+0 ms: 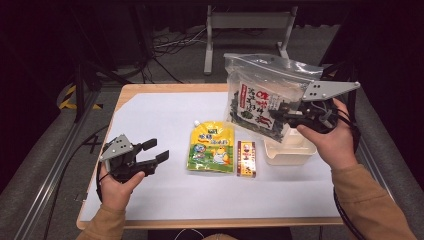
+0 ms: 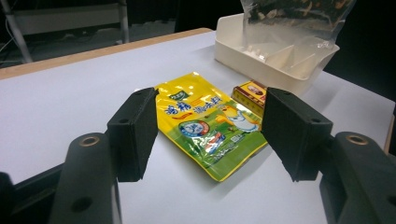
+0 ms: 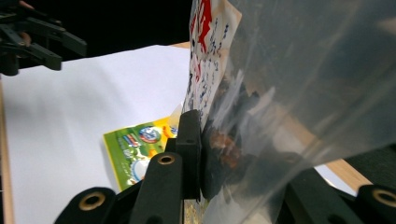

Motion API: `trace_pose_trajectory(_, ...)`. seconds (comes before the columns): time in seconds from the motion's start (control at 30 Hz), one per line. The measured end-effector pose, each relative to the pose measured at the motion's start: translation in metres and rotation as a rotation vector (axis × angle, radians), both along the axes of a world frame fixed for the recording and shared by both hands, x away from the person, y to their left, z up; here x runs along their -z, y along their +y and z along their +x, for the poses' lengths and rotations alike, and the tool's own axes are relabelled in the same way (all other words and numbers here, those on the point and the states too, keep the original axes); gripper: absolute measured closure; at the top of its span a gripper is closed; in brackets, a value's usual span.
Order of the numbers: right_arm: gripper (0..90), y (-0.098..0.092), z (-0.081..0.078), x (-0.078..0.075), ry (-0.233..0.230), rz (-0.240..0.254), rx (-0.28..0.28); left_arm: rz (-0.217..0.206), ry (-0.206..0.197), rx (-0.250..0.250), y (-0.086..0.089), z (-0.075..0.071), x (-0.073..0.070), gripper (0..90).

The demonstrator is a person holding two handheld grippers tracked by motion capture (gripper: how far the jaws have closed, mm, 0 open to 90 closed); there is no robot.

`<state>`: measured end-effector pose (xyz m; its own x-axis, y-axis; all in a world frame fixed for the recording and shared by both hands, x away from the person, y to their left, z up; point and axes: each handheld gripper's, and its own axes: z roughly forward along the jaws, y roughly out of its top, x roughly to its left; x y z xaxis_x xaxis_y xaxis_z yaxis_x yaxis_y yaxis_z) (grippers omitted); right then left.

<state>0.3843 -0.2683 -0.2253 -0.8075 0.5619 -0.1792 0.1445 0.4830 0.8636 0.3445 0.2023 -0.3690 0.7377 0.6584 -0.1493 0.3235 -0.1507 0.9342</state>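
Observation:
My right gripper (image 1: 281, 114) is shut on a clear zip bag (image 1: 260, 97) of dark dried food with a red-and-white label, and holds it in the air over the white tray (image 1: 290, 154). In the right gripper view the bag (image 3: 289, 84) hangs between the jaws of the right gripper (image 3: 233, 163) and hides the right one. My left gripper (image 1: 159, 150) stands open low over the table's left side with nothing between its pads. From the left gripper view, the left gripper (image 2: 210, 135) looks onto a flat yellow pouch (image 2: 205, 126).
A white sheet (image 1: 150, 115) covers the wooden table. The yellow pouch (image 1: 211, 147) lies at the middle, with a small red-and-yellow box (image 1: 246, 158) beside it on the right. The white tray (image 2: 261, 60) has dividers inside. Dark floor and cables lie beyond the far edge.

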Motion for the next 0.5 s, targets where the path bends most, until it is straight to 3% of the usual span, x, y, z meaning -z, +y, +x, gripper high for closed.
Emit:
trace_pose_trajectory(0.17, 73.3, -0.008, 0.006, -0.002, -0.007, -0.013, 0.037, 0.005, 0.006, -0.030, 0.005, 0.004, 0.006, 34.2)
trace_pose_trajectory(0.5, 73.3, -0.026, 0.021, -0.003, -0.033, -0.045, 0.111, 0.075, 0.003, -0.078, 0.009, 0.012, 0.016, 29.8)
